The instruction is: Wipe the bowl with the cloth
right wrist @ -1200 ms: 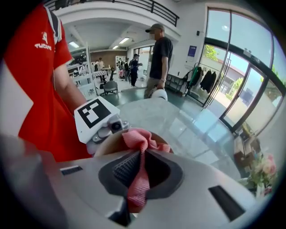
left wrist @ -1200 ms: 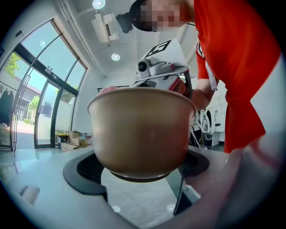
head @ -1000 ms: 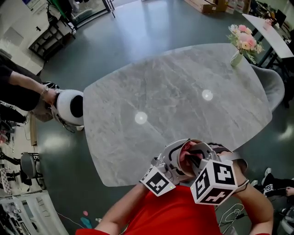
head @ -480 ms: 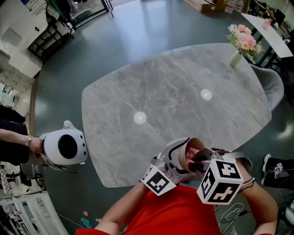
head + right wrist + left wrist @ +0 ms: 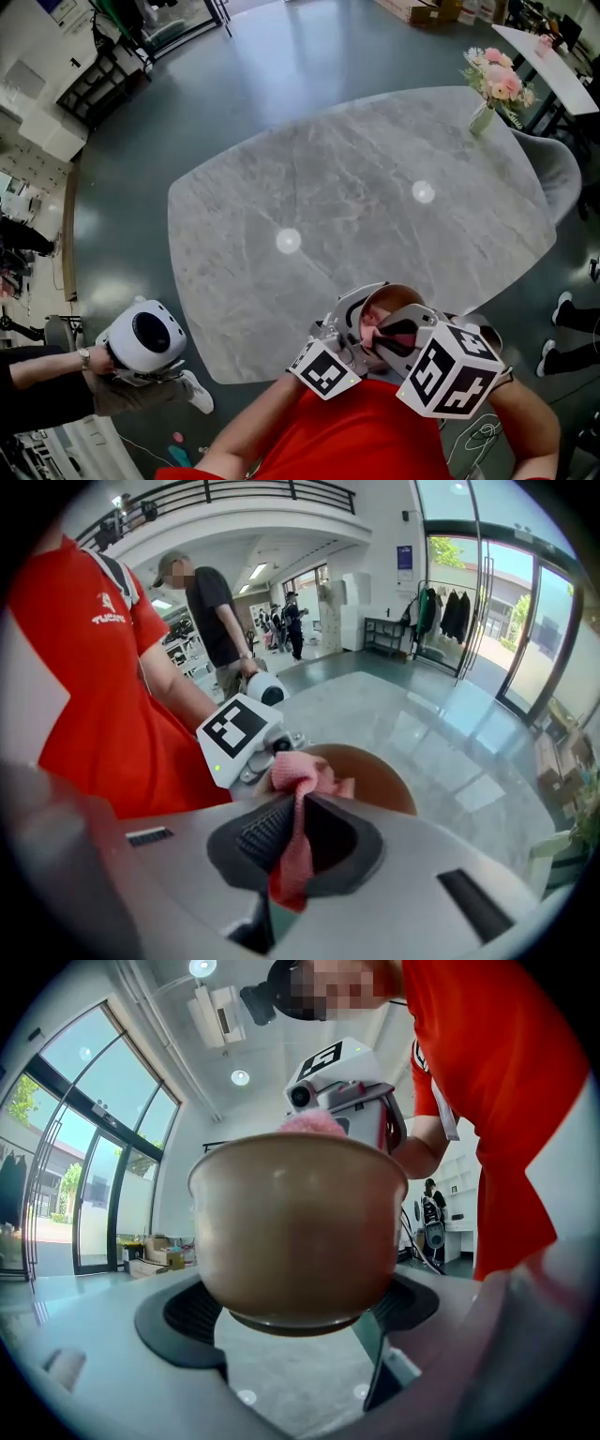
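Count: two grippers, one bowl, one cloth, one table, one vase. Left gripper (image 5: 295,1330) is clamped on the brown bowl (image 5: 300,1232), a dark pad on either side of its lower wall. The bowl is off the tabletop, above the near edge of the grey marbled table (image 5: 356,187) and close to the person's red shirt. Right gripper (image 5: 295,832) is clenched on the pink cloth (image 5: 298,775): one strip hangs pinched between the ribbed pads, and the bunched end sits inside the bowl. Bowl holds that cloth end, nothing else seen in it. Vase (image 5: 483,119) stands at the far right rim of the table and holds pink and white flowers (image 5: 499,80). Two round light spots show on the tabletop. The left gripper view gives the bowl's outer wall and underside, with only a tuft of cloth above the rim and the right gripper's camera housing behind it; the bowl's inside is hidden there. The right gripper view shows the pinch on the cloth and part of the bowl's rim and inner wall. The head view alone shows table, vase and both marker cubes together. It also shows a bystander's arm at lower left holding a white rounded device (image 5: 141,337) with a dark face. The right gripper view shows that bystander standing, in a black shirt.
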A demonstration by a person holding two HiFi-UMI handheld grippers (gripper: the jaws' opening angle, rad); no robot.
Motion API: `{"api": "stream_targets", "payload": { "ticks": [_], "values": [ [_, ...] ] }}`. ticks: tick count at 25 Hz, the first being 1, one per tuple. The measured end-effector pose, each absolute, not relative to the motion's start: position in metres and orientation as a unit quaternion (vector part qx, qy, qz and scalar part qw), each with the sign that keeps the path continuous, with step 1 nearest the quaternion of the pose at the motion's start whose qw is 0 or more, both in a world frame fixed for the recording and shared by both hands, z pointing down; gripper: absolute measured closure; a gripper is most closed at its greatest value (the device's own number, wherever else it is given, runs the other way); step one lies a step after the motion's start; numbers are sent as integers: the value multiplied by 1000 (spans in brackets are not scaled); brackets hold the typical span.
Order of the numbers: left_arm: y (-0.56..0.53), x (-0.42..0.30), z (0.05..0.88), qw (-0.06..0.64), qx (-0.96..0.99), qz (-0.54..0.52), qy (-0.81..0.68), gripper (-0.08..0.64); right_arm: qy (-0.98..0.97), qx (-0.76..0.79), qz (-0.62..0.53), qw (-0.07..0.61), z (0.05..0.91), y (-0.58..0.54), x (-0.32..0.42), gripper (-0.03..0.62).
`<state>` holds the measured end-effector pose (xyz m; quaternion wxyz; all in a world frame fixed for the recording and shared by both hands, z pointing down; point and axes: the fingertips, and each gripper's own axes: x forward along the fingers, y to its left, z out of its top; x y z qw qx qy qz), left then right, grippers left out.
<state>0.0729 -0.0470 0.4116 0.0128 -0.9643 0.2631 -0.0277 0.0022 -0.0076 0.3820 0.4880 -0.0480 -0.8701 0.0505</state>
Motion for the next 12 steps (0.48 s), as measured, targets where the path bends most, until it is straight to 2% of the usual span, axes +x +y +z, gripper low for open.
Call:
{"api": "stream_targets", "payload": {
  "ticks": [12],
  "values": [
    [-48, 71, 409, 18, -960, -26, 278, 83, -883, 58, -3, 465, 385, -28, -5, 569]
  ]
}}
